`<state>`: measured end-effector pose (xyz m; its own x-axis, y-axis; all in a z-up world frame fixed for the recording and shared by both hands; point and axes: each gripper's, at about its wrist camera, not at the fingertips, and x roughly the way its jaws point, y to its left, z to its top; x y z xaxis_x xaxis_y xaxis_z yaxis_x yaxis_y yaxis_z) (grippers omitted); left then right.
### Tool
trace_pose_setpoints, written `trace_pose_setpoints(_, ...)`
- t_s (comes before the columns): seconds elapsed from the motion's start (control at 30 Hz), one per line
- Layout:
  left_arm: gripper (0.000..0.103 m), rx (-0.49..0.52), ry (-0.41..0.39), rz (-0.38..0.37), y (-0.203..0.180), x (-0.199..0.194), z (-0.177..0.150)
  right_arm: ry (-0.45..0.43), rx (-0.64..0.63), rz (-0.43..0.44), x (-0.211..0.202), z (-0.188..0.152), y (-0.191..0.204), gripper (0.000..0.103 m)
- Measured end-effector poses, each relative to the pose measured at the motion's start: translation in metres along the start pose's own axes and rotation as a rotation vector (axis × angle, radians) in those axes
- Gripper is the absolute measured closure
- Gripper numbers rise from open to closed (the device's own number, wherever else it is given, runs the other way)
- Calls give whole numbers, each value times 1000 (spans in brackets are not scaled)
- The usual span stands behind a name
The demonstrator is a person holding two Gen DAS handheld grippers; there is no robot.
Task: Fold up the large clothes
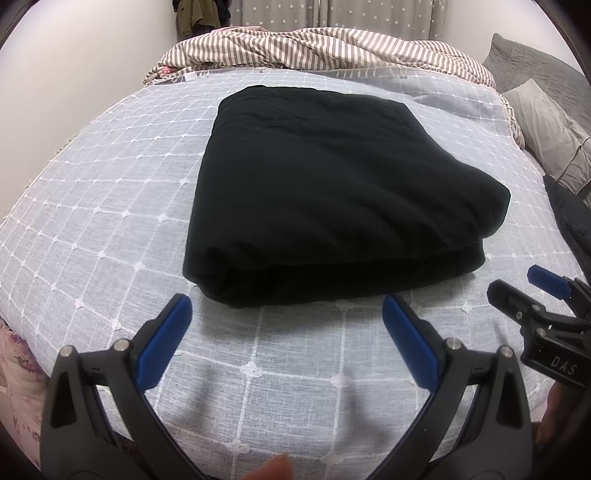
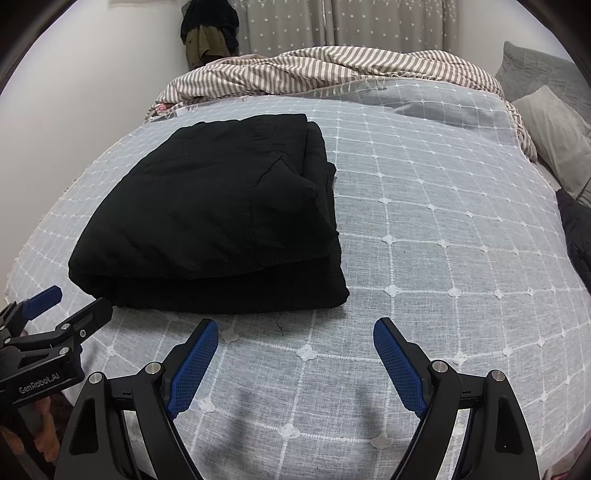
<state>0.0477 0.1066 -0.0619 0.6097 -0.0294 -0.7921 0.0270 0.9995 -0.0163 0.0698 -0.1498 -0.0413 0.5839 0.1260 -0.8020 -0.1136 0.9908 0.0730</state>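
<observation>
A black garment lies folded into a thick rectangle on the bed; in the right wrist view it sits left of centre. My left gripper is open and empty, just in front of the garment's near edge. My right gripper is open and empty, in front of the garment's near right corner. Each gripper shows in the other's view: the right one at the right edge, the left one at the left edge, both with jaws apart.
The bed has a grey cover with a white lattice pattern. A striped duvet is bunched at the far end. Grey pillows lie at the right. Another dark garment lies at the right edge. Curtains and hanging clothes stand behind.
</observation>
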Motion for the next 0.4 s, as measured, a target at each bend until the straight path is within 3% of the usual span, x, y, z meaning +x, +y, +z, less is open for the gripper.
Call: trace_pose_setpoints(0.4, 1, -7, 0, 4, 7, 2, 2, 4, -15, -10, 11, 8, 13, 16)
